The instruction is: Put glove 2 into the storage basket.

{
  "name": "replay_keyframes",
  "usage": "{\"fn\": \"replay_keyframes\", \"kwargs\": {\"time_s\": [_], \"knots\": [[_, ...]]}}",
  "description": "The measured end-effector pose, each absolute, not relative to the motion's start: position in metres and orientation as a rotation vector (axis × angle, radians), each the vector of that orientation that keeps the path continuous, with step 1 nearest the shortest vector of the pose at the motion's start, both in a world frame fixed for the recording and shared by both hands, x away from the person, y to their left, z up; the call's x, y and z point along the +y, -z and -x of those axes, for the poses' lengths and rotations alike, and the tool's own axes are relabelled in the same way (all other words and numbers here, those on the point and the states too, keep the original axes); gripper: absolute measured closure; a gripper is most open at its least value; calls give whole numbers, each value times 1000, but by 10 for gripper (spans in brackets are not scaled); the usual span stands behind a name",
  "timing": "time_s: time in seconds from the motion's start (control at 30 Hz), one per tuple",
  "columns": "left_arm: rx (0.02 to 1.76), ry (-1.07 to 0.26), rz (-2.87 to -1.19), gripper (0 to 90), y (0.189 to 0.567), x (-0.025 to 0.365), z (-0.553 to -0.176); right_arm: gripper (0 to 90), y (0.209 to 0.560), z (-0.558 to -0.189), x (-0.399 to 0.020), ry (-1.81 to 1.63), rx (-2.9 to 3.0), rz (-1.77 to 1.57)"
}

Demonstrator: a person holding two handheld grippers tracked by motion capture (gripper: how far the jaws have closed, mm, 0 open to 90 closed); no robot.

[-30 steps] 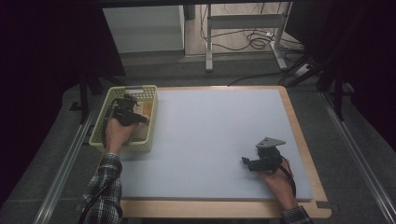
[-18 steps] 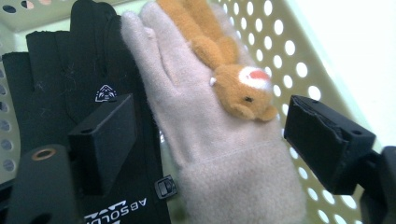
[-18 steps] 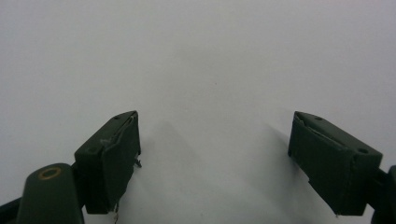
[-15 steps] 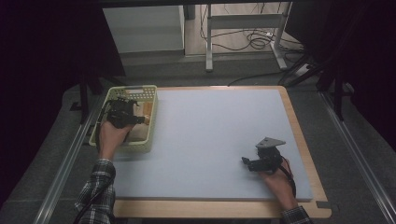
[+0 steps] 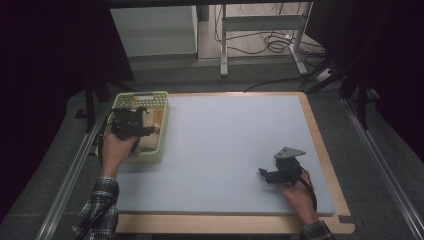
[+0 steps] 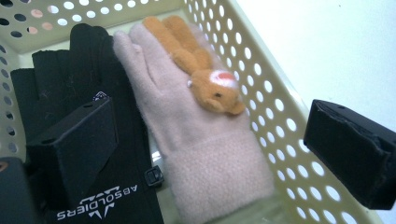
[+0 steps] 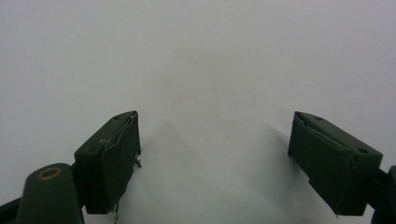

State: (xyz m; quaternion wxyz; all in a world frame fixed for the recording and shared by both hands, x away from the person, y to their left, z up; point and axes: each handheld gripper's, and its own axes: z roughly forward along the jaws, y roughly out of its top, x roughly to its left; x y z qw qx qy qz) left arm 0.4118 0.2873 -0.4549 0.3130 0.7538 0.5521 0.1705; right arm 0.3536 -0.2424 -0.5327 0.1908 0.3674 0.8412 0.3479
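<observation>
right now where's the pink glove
The pink glove lies in the pale basket at the table's left, between a black glove and the basket's wall.

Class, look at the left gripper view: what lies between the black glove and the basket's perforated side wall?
The pink glove with a small orange plush animal on it.

A pale yellow-green basket [image 6: 280,112] dotted with holes holds a pink glove [image 6: 187,140] bearing an orange plush [image 6: 201,65], and a black glove [image 6: 60,79] with white lettering.
</observation>
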Motion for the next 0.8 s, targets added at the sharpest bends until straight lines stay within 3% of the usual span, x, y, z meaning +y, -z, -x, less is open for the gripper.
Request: {"fn": "replay_keyframes", "kwargs": {"time_s": [0.8], "knots": [[1384,-486,-1997,19,452,295,-384,163,533,-353,-242,-977,2363,-1035]]}}
